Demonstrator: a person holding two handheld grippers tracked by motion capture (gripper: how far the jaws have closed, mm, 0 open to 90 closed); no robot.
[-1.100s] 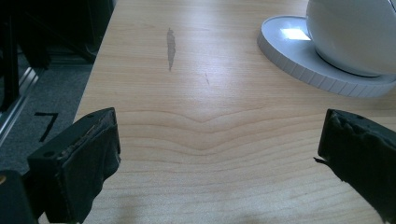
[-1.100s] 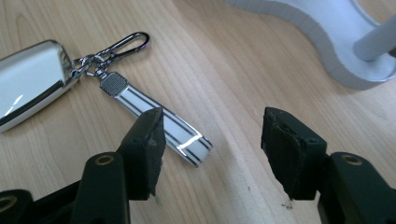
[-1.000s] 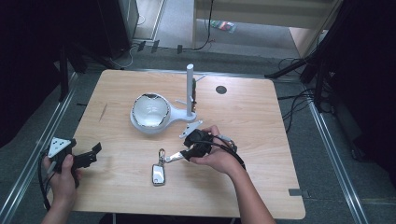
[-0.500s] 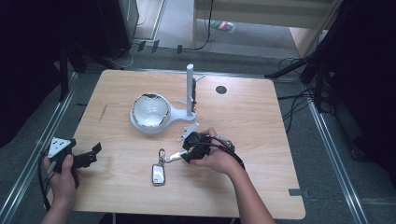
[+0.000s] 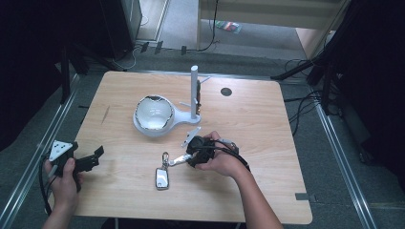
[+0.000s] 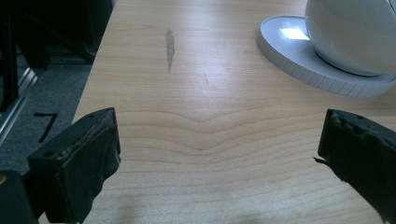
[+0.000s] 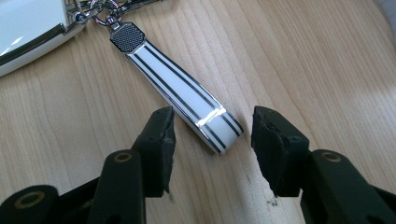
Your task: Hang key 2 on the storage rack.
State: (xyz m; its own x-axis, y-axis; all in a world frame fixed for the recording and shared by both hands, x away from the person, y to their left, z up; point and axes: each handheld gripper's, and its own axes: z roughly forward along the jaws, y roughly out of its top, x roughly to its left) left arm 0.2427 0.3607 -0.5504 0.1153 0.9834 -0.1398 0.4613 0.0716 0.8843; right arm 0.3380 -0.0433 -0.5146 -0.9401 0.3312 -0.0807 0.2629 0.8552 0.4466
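A: Where is the key strap (image 7: 187, 95) lying?

B: It is lying flat on the wooden table (image 5: 258, 124). Its loose end is sitting between the two black jaws of the right tongs (image 7: 212, 140). The left jaw is sitting just beside the strap's edge, and there is a bigger gap at the right jaw. Neither jaw is squeezing the strap.

A: Are those jaws standing wide?

B: They are standing about half apart, and they have just been closing in on the strap.

A: What is hanging on the strap's far end?

B: A metal clip is joining it to a white key fob (image 5: 162, 178). From above, the fob is lying just past the tips of the right tongs (image 5: 187, 157), toward the person's side of the table.

A: And the left tongs (image 5: 90, 160)?

B: A hand (image 5: 62, 179) is holding them near the table's left edge. Their jaws are standing wide apart with nothing between them, just bare wood. In the left gripper view, the table's edge is running past the left jaw, with dark floor beyond it.

A: Is there room to move?

B: Yes. Lots of bare wood is lying between the two tongs. Farther ahead of the left tongs, a white bowl (image 5: 154, 113) is sitting on a round white base (image 6: 299, 53), with a white post (image 5: 194, 90) beside it.
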